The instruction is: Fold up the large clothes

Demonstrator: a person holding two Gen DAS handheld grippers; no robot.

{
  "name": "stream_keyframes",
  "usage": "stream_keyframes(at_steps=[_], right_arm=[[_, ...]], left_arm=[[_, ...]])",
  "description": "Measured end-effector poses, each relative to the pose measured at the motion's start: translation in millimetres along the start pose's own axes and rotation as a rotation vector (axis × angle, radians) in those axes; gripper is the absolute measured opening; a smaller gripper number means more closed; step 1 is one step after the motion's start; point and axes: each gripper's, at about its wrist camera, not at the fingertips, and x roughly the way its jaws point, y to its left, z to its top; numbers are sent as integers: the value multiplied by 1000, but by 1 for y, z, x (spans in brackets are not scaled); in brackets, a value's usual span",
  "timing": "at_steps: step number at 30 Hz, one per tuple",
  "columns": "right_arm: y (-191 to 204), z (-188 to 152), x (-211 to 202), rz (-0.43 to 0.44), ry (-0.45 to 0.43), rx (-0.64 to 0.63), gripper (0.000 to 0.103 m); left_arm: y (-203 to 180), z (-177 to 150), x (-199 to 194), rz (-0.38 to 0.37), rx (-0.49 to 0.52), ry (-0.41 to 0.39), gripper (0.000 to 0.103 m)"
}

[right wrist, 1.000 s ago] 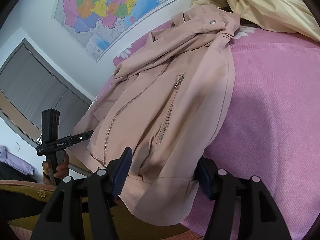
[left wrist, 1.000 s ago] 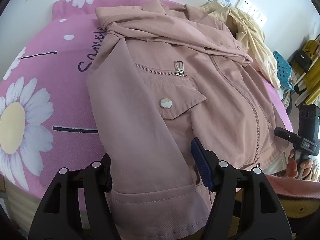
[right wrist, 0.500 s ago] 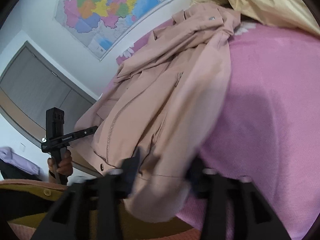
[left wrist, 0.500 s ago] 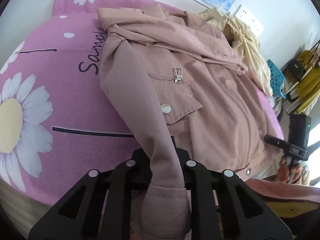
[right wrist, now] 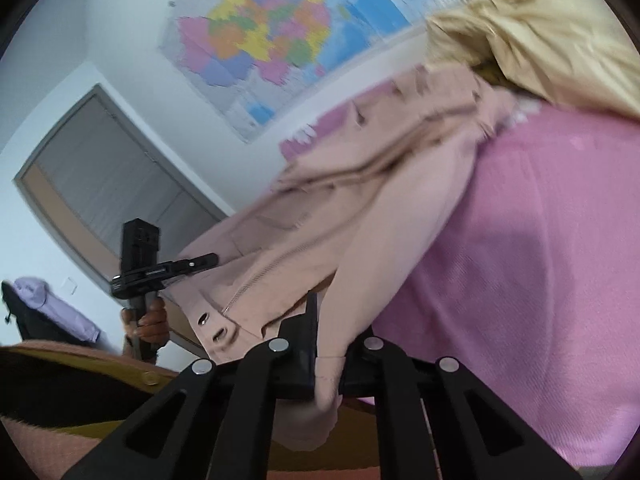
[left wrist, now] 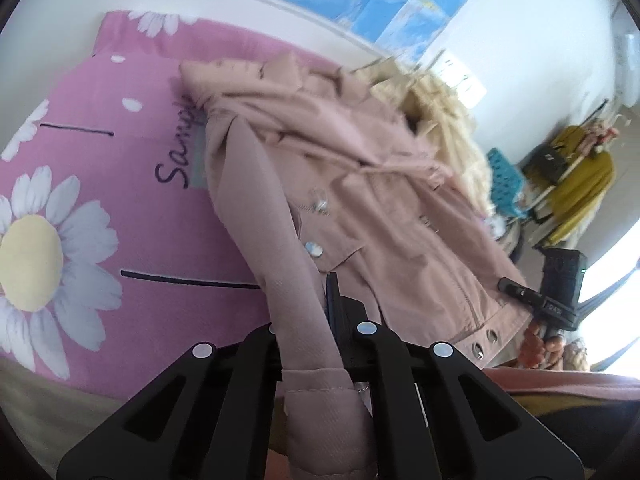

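The left gripper (left wrist: 310, 320) is closed tight on the cuff end of one sleeve of the pink jacket (left wrist: 360, 184); the cuff hangs out toward the camera between its fingers. The right gripper (right wrist: 326, 344) is likewise clamped on the other sleeve's cuff, fabric pinched between its pads. The jacket lies front-up on the pink daisy-print bedspread (left wrist: 100, 200), collar at the far end, with both sleeves drawn toward the near edge. A yellow garment (right wrist: 540, 32) lies at the far right, touching the jacket's collar.

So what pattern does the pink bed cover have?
White daisies with yellow centres and dark handwriting on the pink bed cover; the left wrist view shows it best.
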Motion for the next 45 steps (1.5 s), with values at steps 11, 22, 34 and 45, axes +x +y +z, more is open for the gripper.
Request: stream_keyframes(at_steps=[11, 22, 34, 45], right_arm=[[-22, -2, 4, -244, 204, 3, 44], [-56, 80, -8, -291, -56, 69, 57], [-111, 131, 69, -204, -55, 271, 17], [-41, 181, 51, -298, -215, -50, 3]], left_arm=[[16, -9, -1, 212, 67, 101, 42], [-31, 42, 18, 229, 267, -27, 56], [-109, 84, 133, 211, 524, 29, 59], [-133, 99, 189, 226, 604, 72, 61]])
